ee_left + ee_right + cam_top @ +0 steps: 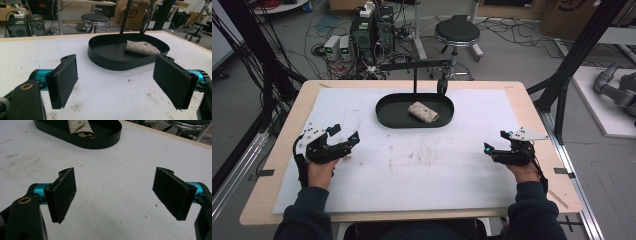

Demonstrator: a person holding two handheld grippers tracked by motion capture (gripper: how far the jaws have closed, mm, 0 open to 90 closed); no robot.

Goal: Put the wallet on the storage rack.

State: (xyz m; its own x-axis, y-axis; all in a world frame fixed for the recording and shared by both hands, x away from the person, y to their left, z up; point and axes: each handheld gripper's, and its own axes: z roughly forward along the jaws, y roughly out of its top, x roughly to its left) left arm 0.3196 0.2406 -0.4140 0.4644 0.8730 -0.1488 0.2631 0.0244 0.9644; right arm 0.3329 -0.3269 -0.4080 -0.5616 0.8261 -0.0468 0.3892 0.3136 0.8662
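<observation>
Both claws, left claw [346, 136] and right claw [495, 142], gape wide apart over the white mat [427, 170], holding nothing.

wooden table [532, 107], stained white mat [412, 170] on it; black oval tray [387, 117] on mat

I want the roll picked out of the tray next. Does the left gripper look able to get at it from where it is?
Probably yes. The left gripper is open, and bare white mat lies between it and the black tray. The roll lies uncovered; only the tray's low wall must be cleared.
</observation>
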